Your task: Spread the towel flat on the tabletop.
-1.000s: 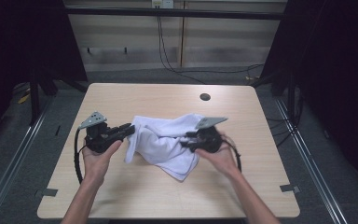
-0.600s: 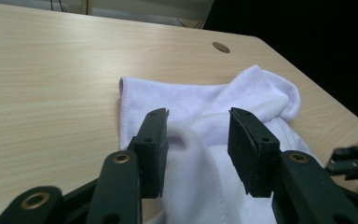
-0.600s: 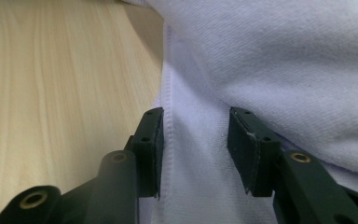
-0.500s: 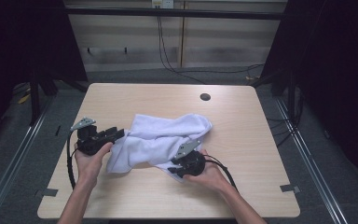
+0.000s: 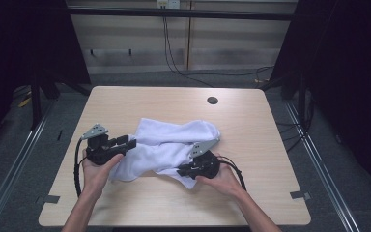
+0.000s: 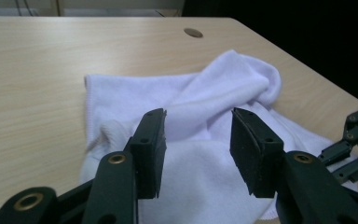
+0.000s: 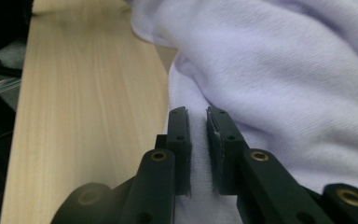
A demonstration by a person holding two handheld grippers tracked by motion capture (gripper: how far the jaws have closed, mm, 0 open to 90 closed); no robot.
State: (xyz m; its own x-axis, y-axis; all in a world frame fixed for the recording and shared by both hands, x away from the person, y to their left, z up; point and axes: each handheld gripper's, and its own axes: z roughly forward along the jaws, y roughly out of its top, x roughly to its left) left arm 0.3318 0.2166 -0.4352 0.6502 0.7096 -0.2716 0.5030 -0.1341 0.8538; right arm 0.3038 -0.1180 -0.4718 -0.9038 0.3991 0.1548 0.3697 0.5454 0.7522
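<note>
- The white towel (image 5: 169, 150) lies rumpled near the middle of the table (image 5: 251, 121), a little toward the person's edge; its far part is bunched into a rolled hump and its near part spreads flat toward the front edge.
- The right gripper (image 5: 186, 170) sits at the towel's near corner. In the right gripper view its jaws have just been closing and now stand narrow with a fold of the towel's hem (image 7: 198, 140) between them; the cloth looks pinched, so I read this as a grip on the towel.
- The left gripper (image 5: 130, 141) is at the towel's left end. Its jaws have just been opening, and the left gripper view shows them wide apart above the cloth with nothing pressed between them: released.
- The step in hand appears to be taking hold of edges to spread or fold the towel. To do it well, the right grip should bite on the hem itself, one layer only, not a bunch of the middle.
- The left gripper would do best to seek the stitched edge (image 6: 87, 107) toward the table's left side before closing.
- Lift and pull gently apart, keeping the cloth low, so the hump unrolls instead of dragging.
- The cable hole (image 5: 212, 100) near the far edge is well apart from the towel.
</note>
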